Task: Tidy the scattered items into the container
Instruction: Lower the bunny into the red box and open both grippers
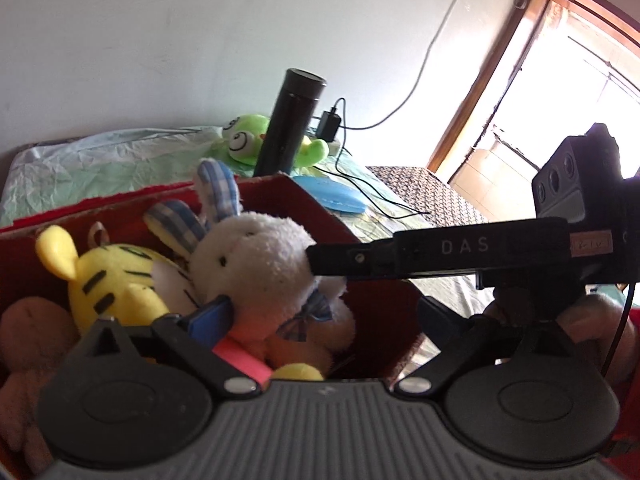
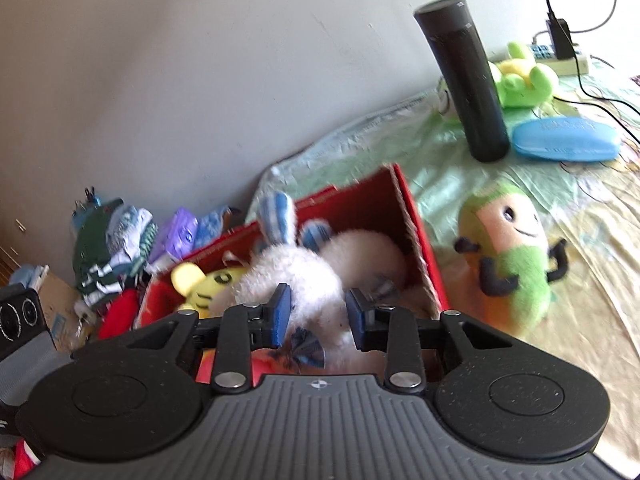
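Red box (image 2: 416,240) is your container, sitting on the bed (image 2: 580,264) with its crinkled pale green sheet. Inside the box, count three plush for sure: one white rabbit (image 1: 256,256) with blue checked ears, one yellow tiger-striped toy (image 1: 116,280) left of the rabbit, one brown toy (image 1: 28,328) at the box's left edge. There may be more under them, you can't tell.

Outside the box, two plush remain: one green-and-orange smiling toy (image 2: 508,268) standing just right of the box, and one green frog (image 1: 248,140) well behind the box near the wall. Also behind the box: one black flask (image 2: 464,80) upright, one blue case (image 2: 568,140) lying flat beside it, one power strip (image 2: 568,64) with a black charger (image 1: 330,124) and cables.

Your right tongs (image 2: 318,316) hang over the box, parted, blue pads either side of the rabbit's body, not pinching it as far as shows. Your left tongs (image 1: 324,312) are spread wide over the box front, nothing between them; the left pad sits just at the rabbit's side. From the left wrist view your right tool reaches in from the right, its tip at the rabbit's head.

Plain white wall (image 1: 160,40) behind the bed, bright wood-framed doorway (image 1: 560,80) far right of the box, a clothes pile (image 2: 116,248) left of the box.
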`<action>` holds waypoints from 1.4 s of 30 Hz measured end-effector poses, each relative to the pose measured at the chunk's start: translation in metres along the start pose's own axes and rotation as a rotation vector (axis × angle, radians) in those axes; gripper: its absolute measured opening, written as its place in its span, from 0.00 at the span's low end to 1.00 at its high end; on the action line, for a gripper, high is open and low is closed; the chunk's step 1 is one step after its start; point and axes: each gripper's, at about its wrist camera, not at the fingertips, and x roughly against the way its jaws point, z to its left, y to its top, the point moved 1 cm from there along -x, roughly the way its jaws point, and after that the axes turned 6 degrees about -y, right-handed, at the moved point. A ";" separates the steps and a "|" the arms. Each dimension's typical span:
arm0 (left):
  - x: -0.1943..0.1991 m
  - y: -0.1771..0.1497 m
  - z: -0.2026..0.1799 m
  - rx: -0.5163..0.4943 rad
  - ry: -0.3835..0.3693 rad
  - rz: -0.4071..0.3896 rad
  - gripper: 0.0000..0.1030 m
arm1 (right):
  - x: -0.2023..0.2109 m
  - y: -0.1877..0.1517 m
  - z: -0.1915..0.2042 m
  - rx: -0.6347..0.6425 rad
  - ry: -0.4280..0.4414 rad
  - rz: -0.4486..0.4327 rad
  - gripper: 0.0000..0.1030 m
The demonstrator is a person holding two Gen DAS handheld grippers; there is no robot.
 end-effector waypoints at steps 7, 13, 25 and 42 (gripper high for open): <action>-0.004 0.003 -0.004 -0.031 0.000 0.000 0.98 | 0.000 -0.002 0.000 0.016 -0.038 -0.016 0.28; 0.015 0.012 0.003 -0.010 0.006 -0.072 0.97 | 0.016 0.011 0.004 0.021 0.019 -0.137 0.28; -0.011 0.010 0.009 0.014 -0.054 -0.037 0.98 | -0.020 0.021 0.020 0.079 0.069 -0.093 0.25; -0.024 0.005 -0.008 -0.069 -0.008 0.018 0.98 | -0.016 -0.004 0.002 0.112 -0.032 -0.063 0.27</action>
